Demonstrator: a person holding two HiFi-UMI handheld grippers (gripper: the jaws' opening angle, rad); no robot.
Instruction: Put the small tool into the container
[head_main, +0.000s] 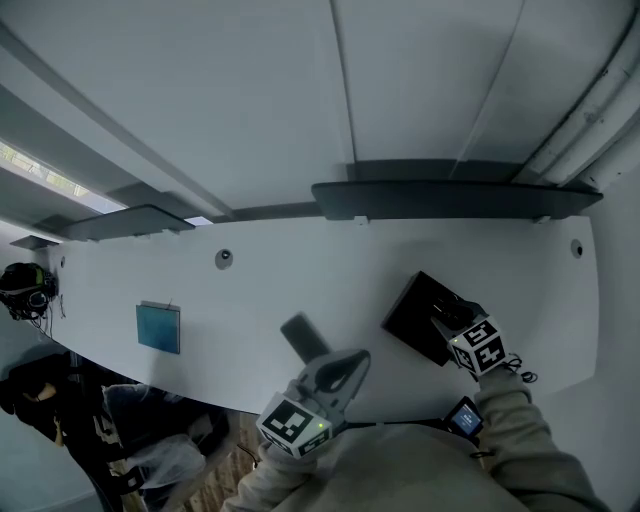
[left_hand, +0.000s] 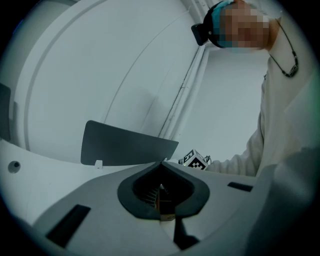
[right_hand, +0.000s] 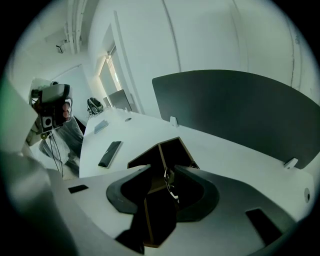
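**Small tool (right_hand: 170, 184) between the spread jaws of the right gripper (right_hand: 163, 170), over the container (right_hand: 176, 148).**
Judged light, stiff, slippery metal; pinch across its loop. Left gripper (left_hand: 162, 163) jaws clenched, nothing seen held.

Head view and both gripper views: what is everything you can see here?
Desk: one, white, curved.
Screens: at least two, dark grey, desk's far edge.
Container: one, black, divided, desk's right.
Small tool: one, metallic, between the jaws of the right gripper, over the container.
Flat slab: one, dark grey, mid-desk.
Pad: one, blue, desk's left.
Bystander: one, dark clothes, left edge.
Left gripper: one, grey, shut, empty.
Right gripper: one, grey, open.
Sleeves: two, pale, behind the grippers.
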